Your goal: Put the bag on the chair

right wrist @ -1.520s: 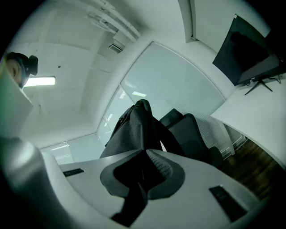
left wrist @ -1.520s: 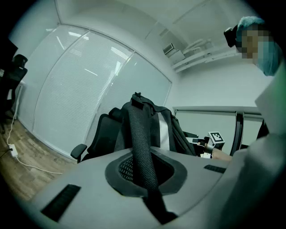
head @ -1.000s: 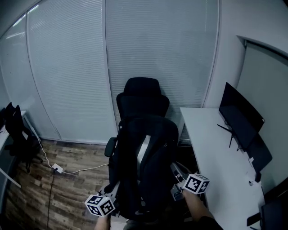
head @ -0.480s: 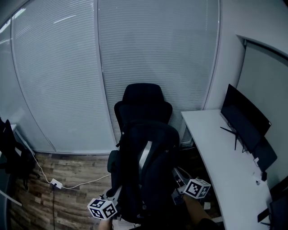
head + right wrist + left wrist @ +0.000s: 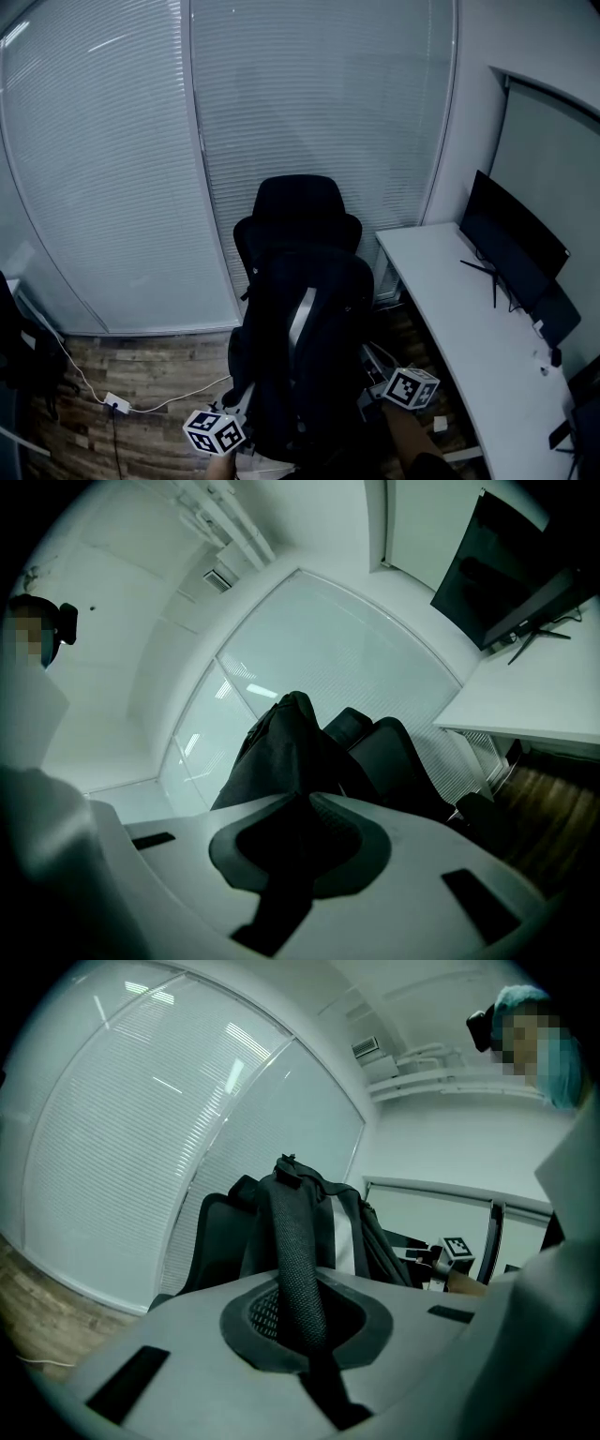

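A black backpack (image 5: pixel 305 356) with a pale stripe hangs upright between my two grippers, right in front of the black office chair (image 5: pixel 298 202), and hides its seat. My left gripper (image 5: pixel 246 401) is at the bag's lower left, shut on a woven strap (image 5: pixel 298 1260) that runs up between the jaws. My right gripper (image 5: pixel 371 373) is at the bag's lower right, and dark bag fabric (image 5: pixel 286 747) fills its closed jaws. The chair back (image 5: pixel 398 752) rises just behind the bag.
A white desk (image 5: pixel 469 319) with a dark monitor (image 5: pixel 511 248) runs along the right. A blind-covered glass wall (image 5: pixel 309 112) stands behind the chair. On the wooden floor at left lie a white cable and adapter (image 5: pixel 117 403). A dark chair (image 5: pixel 23 361) sits at the left edge.
Both grippers keep their hold on the bag. The view has swung right, so the floor cable and the chair on the left have slid toward the left edge.
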The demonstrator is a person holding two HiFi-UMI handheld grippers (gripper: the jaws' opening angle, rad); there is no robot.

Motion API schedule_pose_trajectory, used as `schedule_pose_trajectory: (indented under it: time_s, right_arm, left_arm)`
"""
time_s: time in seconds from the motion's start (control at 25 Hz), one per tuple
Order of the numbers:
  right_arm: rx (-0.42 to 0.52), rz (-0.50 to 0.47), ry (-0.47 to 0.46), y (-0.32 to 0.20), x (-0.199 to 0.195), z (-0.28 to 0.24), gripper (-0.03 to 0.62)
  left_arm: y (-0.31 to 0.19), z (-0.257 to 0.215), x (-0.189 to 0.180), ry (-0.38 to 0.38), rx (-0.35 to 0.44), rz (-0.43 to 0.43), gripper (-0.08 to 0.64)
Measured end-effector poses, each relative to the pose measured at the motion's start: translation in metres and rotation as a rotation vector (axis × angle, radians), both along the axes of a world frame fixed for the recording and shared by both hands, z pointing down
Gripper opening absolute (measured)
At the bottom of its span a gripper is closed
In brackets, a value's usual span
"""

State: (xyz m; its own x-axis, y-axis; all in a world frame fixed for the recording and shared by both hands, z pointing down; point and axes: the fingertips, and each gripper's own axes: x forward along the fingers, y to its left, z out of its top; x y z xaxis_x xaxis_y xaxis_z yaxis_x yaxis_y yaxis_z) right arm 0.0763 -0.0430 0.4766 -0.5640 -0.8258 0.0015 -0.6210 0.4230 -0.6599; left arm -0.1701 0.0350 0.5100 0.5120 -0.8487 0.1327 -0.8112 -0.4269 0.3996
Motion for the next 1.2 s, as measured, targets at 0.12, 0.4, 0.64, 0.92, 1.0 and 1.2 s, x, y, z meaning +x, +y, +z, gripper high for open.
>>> schedule_pose_trajectory:
  time_s: [0.12,0.4,0.64,0.92,1.0,1.2]
  right_arm:
    - [-0.008,0.01,0.012,-0.016,0.0,0.004,0.057]
    - [-0.034,-0.009,0.007,-0.068,0.0,0.02,0.057]
    - [-0.033,-0.043,0.002,-0.117,0.0,0.026,0.057]
    - [-0.068,-0.094,-0.016,-0.187,0.006,0.045,0.057]
    - [-0.072,-0.111,-0.024,-0.206,0.004,0.047,0.057]
    - [-0.092,-0.133,-0.029,-0.241,0.007,0.062,0.057]
  left_arm:
    - [-0.016,0.006,0.0,0.008,-0.008,0.003,0.021]
    - [-0.063,0.016,0.002,0.006,-0.015,-0.018,0.021]
    - [-0.105,0.025,0.005,0.012,-0.013,-0.056,0.021]
    - [-0.161,0.036,0.018,0.012,-0.031,-0.098,0.021]
    - [-0.176,0.04,0.02,0.01,-0.032,-0.113,0.021]
    - [-0.205,0.053,0.026,0.009,-0.036,-0.145,0.021]
